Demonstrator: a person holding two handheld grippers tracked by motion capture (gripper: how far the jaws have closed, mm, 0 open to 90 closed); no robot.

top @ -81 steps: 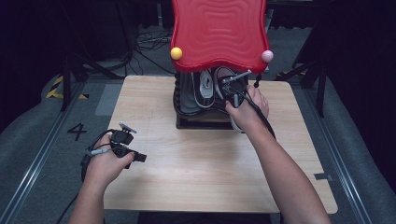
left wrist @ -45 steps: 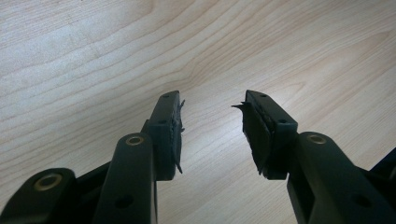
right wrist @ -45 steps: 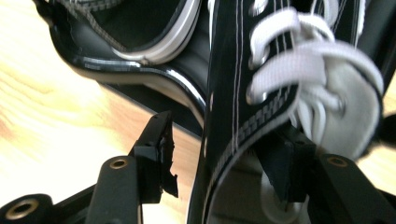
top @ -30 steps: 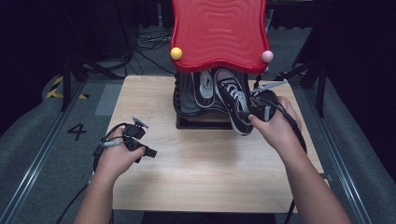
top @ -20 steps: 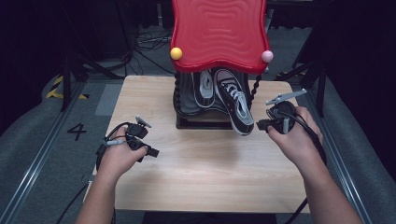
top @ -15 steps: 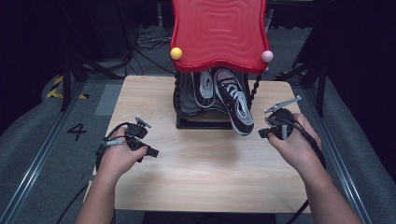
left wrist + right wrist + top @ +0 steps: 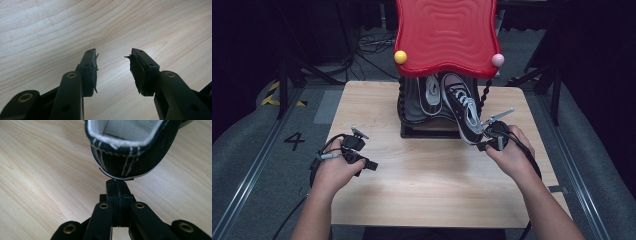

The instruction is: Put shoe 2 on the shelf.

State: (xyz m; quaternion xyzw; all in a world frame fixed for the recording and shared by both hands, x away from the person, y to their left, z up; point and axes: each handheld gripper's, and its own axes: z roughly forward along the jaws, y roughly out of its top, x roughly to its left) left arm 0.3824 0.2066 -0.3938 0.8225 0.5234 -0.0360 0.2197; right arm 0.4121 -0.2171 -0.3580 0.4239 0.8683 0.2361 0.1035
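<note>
Sneaker (image 7: 130,147) toe beyond frame's top edge

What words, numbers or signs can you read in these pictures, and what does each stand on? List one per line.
"4": dark figure on the grey floor left of the table.
Yellow and black stripes: on the floor marking, no text.
Insole print inside the shoe: too blurred to read.
Red top of the rack: wavy ridges, no lettering.
</note>
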